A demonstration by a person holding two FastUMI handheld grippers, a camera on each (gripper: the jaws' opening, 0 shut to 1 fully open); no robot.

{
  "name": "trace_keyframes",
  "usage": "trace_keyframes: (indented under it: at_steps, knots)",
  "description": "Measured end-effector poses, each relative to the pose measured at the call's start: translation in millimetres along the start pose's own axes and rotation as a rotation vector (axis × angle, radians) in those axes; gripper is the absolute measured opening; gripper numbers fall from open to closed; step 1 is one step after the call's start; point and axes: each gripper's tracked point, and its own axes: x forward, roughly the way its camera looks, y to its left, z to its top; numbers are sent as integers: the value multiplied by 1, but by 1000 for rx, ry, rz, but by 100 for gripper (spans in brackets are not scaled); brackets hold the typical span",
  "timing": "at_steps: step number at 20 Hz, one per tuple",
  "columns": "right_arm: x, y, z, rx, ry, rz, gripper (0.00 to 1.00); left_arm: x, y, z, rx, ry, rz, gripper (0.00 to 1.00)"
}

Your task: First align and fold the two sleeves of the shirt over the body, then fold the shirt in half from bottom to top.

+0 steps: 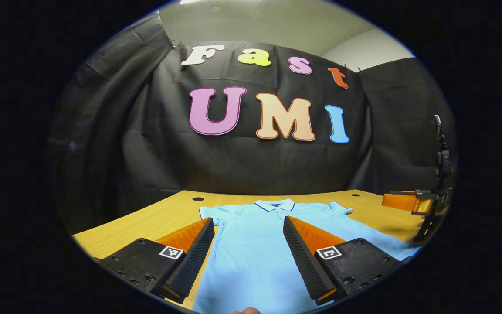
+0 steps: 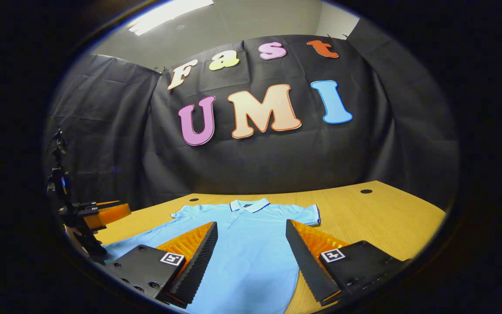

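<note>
Light-blue shirt (image 1: pixel 259 244) lies flat on the wooden desk (image 1: pixel 155 218), collar (image 1: pixel 275 204) toward the far edge, both short sleeves spread out. Left gripper (image 1: pixel 249 226) hovers above the shirt's body, jaws wide apart, holding nothing. Right gripper (image 2: pixel 251 231) likewise hangs over the shirt (image 2: pixel 246 244), jaws wide apart and empty.

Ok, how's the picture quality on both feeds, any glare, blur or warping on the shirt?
Left gripper view: shirt sharp and evenly lit, no glare; the table edge bows from fisheye. Right gripper view: a ceiling light glares at top, yet the shirt stays clear, with the same edge curving.
</note>
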Motion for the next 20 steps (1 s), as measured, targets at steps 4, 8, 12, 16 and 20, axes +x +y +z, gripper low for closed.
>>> trace_keyframes:
  at_steps: [4, 8, 12, 16, 20]
  knots:
    - [35, -30, 11, 12, 81, -49, 97, 2, 0, -7, -14, 21, -2, 95]
    - [82, -66, 11, 52, 170, -103, 97, 2, 4, -8, -19, 32, 1, 95]
    - [132, -112, -7, -2, 276, -188, 97, 3, 12, -7, -22, 27, 24, 95]
    - [176, -125, -35, 15, 396, -200, 97, 6, 15, -15, -35, 52, 23, 95]
    - [210, -139, -71, 7, 496, -219, 97, 8, 19, -21, -51, 70, 29, 95]
